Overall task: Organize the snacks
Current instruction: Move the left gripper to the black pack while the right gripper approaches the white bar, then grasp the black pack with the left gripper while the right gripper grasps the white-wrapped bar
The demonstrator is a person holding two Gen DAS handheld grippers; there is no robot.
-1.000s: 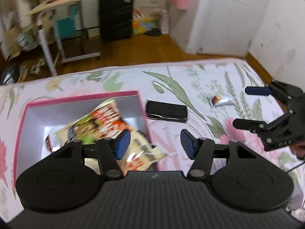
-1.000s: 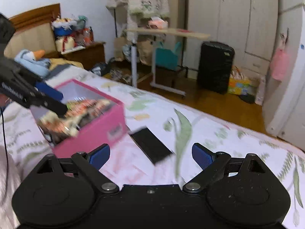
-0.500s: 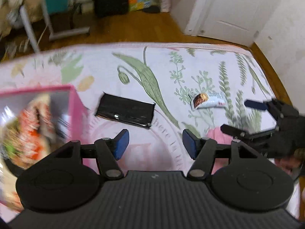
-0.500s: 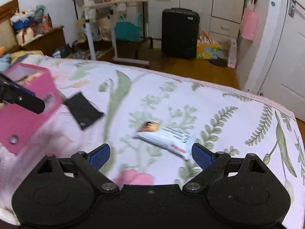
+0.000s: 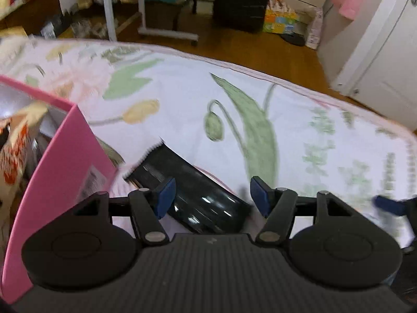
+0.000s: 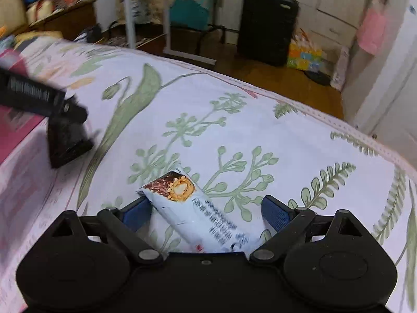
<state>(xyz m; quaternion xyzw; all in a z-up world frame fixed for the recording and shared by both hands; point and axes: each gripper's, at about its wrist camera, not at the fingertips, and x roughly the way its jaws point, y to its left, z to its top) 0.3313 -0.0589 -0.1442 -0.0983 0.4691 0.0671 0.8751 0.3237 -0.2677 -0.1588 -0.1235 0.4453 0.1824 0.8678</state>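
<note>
Right gripper (image 6: 206, 210) jaws wide, white snack bar (image 6: 198, 212) lying diagonally between them on bed; centre, then close. Left gripper (image 5: 212, 195) jaws wide, empty, over black packet (image 5: 190, 195) beside pink box (image 5: 60, 161).

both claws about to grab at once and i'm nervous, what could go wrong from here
1. The white snack bar lies slanted between the open right claw, its far end by one finger; closing may pinch only a corner or push it sideways.
2. The black packet lies flat on the soft bedsheet; the open left claw may catch cloth with it.
3. The pink box stands close to the left claw, so a swing could knock it.
</note>
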